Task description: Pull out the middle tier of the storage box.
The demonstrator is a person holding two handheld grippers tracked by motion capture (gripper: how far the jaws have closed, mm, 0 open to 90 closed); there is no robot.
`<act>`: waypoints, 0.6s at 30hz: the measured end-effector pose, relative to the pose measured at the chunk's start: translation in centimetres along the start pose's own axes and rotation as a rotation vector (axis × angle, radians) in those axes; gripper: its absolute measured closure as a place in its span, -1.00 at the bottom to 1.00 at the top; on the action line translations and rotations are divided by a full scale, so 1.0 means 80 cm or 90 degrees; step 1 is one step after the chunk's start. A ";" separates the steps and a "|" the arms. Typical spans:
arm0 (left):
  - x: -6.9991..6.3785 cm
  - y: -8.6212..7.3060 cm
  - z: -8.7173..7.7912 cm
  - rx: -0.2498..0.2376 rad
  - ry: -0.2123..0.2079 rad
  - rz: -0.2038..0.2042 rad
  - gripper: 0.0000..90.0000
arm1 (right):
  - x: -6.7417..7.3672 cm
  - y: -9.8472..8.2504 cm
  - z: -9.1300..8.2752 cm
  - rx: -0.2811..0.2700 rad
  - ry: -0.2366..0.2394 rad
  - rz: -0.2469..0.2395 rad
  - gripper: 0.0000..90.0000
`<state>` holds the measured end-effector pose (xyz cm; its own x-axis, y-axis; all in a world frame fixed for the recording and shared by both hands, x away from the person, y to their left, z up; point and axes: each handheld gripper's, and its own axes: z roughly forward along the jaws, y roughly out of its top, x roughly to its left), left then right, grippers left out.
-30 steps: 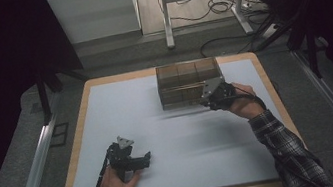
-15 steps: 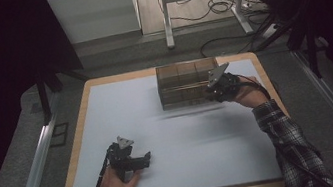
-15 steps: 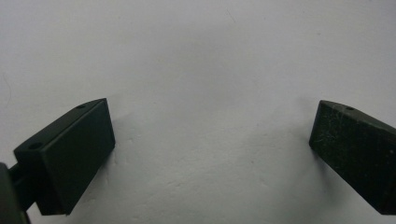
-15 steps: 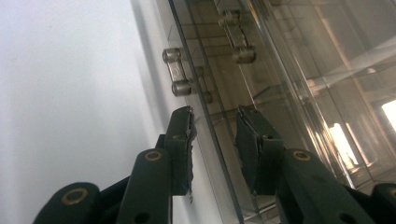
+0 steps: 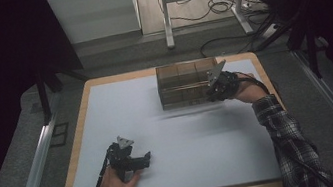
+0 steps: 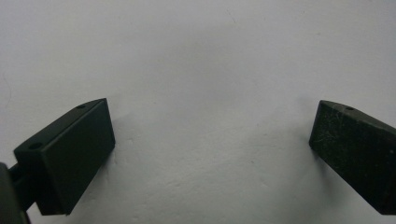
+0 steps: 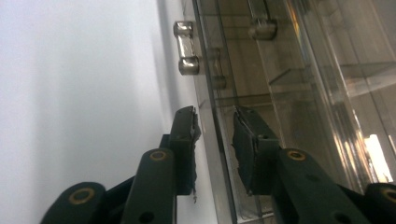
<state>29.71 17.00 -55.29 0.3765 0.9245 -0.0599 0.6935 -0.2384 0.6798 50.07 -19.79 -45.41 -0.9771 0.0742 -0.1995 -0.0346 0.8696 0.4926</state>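
Jaws of our right gripper point(image 7: 215, 140) straddle the near wall of the clear plastic box point(image 7: 280, 93): one black jaw stands outside it over the white sheet point(image 7: 70, 93), the other inside the box. They have just been closing, and a narrow gap shows between each pad and the wall, so we cannot tell whether the pads press on it yet. A small metal hinge point(image 7: 186, 47) sits on that same wall farther along from our jaws, and a second metal fitting shows through the clear plastic beyond it.

From above we see our right gripper point(image 5: 215, 90) at the right end of the box point(image 5: 184, 83), with our right hand behind it and a plaid sleeve point(image 5: 288, 140) running back toward the bottom edge. The box is brownish and see-through, split into compartments, and stands on the far part of the sheet point(image 5: 172, 143), right of the middle.

Our left gripper point(image 5: 132, 160) rests low on the sheet near the front left, well apart from the box, a cable trailing from it. In its own view our left gripper point(image 6: 210, 154) has its jaws spread wide over the bare white sheet point(image 6: 210, 70), with nothing between them.

The sheet lies on a wooden board point(image 5: 79, 153), whose edge frames it
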 end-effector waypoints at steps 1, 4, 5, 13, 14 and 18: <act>0.000 0.000 0.000 0.000 0.000 0.000 -1.00 | -0.003 -0.002 0.003 0.002 0.011 -0.003 0.61; 0.000 0.000 0.000 0.000 0.000 0.000 -1.00 | -0.006 -0.003 0.006 0.008 0.018 -0.007 0.67; 0.000 0.000 0.000 0.000 0.000 0.000 -1.00 | -0.008 -0.004 0.007 0.010 0.022 -0.007 0.69; 0.000 0.000 0.000 0.000 0.000 0.000 -1.00 | -0.012 -0.005 0.009 0.010 0.051 -0.024 0.89; 0.000 0.000 0.000 0.000 0.000 0.000 -1.00 | -0.012 -0.005 0.009 0.008 0.060 -0.025 0.90; 0.000 0.000 0.000 0.000 0.000 0.000 -1.00 | -0.009 -0.004 0.006 0.008 0.071 -0.036 0.91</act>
<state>29.71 17.00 -55.29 0.3764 0.9245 -0.0601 0.6934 -0.2381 0.6801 50.88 -19.91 -45.84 -0.9909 -0.0297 -0.1310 -0.0887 0.8773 0.4717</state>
